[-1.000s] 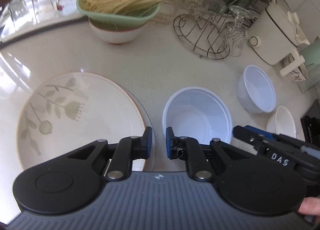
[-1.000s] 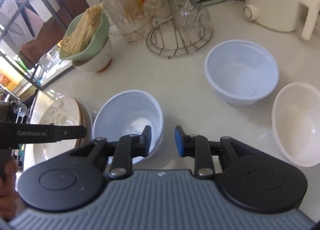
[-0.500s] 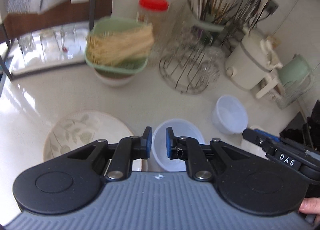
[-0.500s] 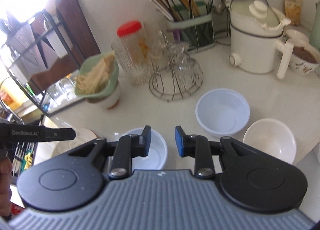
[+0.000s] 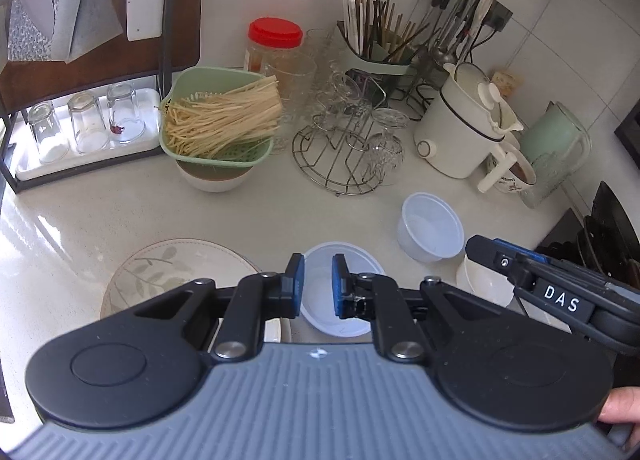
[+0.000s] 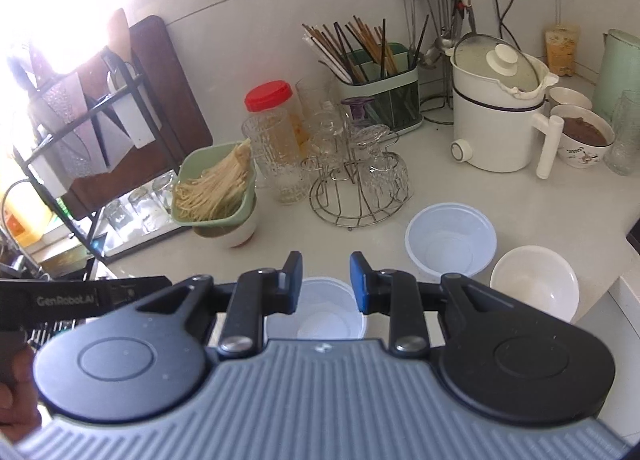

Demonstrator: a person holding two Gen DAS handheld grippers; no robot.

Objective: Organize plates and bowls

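A floral plate (image 5: 168,264) lies on the white counter at the lower left of the left wrist view. A white plastic bowl (image 5: 340,324) sits beside it, below my left gripper (image 5: 318,286), which is open a little, empty and well above it. The same bowl shows in the right wrist view (image 6: 320,320) under my right gripper (image 6: 325,282), open and empty. A second plastic bowl (image 6: 450,240) and a white ceramic bowl (image 6: 534,282) stand to the right. They also show in the left wrist view: plastic bowl (image 5: 430,226), ceramic bowl (image 5: 482,280).
A green colander of noodles (image 5: 218,120) sits on a bowl at the back. A wire rack with glasses (image 5: 348,148), a red-lidded jar (image 5: 274,44), a chopstick holder (image 6: 376,80), a white cooker (image 6: 496,116) and a shelf of glasses (image 5: 80,124) line the back.
Both grippers have risen high above the counter, so the plate and bowls look smaller and the back wall has come into view. Both stay empty. The right jaws look slightly wider.
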